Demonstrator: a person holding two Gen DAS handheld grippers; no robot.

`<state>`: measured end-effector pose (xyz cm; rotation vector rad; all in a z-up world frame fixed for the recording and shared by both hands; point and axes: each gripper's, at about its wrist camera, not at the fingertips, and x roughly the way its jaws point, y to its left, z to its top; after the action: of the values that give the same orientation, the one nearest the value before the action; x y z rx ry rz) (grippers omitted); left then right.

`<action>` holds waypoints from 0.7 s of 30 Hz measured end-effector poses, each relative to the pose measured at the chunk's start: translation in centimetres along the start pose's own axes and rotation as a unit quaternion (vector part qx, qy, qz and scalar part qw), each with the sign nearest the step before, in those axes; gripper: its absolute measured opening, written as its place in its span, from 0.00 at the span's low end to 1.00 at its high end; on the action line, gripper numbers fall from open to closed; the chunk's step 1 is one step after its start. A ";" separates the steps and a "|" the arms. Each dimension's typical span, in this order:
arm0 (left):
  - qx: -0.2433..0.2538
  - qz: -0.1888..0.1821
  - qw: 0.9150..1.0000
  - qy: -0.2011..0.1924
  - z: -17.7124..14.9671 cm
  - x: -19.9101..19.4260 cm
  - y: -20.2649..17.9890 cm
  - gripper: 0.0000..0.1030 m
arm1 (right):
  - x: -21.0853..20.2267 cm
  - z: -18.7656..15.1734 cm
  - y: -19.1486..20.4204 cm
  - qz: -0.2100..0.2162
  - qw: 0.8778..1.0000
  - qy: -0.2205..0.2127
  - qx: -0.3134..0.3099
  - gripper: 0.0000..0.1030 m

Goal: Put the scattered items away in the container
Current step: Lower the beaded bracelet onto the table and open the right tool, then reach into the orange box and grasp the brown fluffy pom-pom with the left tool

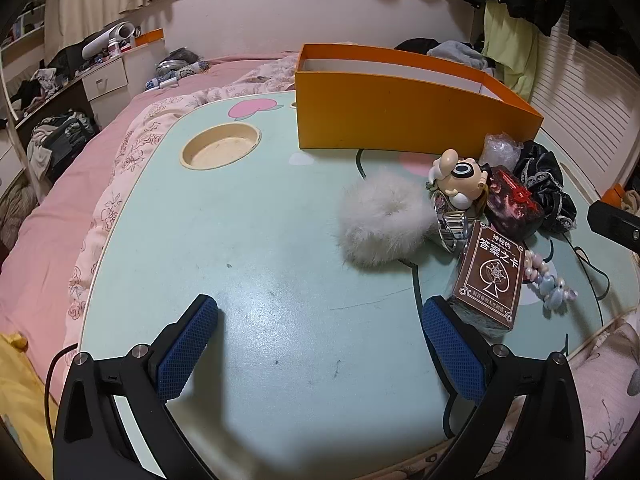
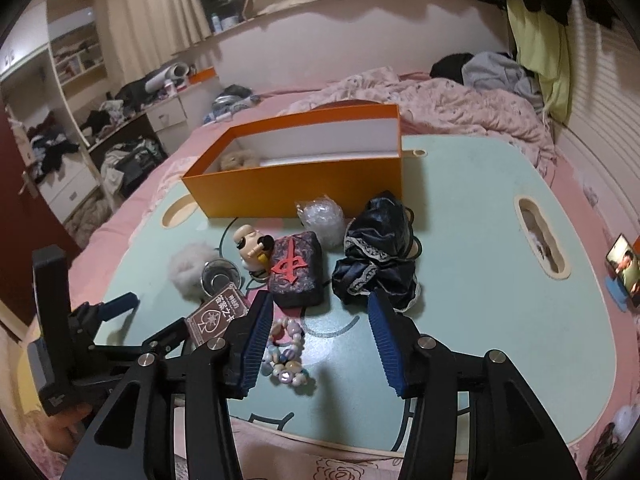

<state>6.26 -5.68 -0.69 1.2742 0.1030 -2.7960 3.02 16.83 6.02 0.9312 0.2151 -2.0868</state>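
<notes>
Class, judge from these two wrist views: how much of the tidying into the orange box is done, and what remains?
Done: one brown fluffy item already lies inside the orange box.
In hand: nothing; the left gripper and right gripper are both open and empty.
Left on the table: white fur scrunchie, figurine, card box, mahjong block, bead bracelet, black cloth, bubble wrap.

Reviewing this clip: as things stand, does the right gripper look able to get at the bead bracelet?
Probably yes. The right gripper is open, and the bead bracelet lies uncovered on the table beside its left finger; nothing overlaps it, though it sits off-centre.
</notes>
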 end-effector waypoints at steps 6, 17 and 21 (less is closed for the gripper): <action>-0.001 -0.007 1.000 0.001 0.2 -0.2 0.1 0.98 | 0.2 -0.1 0.6 -0.002 1.000 0.003 -0.012 0.48; 0.051 -0.031 0.996 -0.065 8.7 -6.1 -0.2 0.84 | 0.4 -0.3 0.2 0.014 1.000 0.006 0.008 0.48; 0.084 -0.034 0.995 -0.045 14.0 -5.8 -1.0 0.71 | 0.4 -0.4 -0.1 0.019 1.000 0.005 0.014 0.48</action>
<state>-0.48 -5.74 12.89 1.1936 -0.0984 -2.9709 3.07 16.83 5.45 0.9551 0.1721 -2.0561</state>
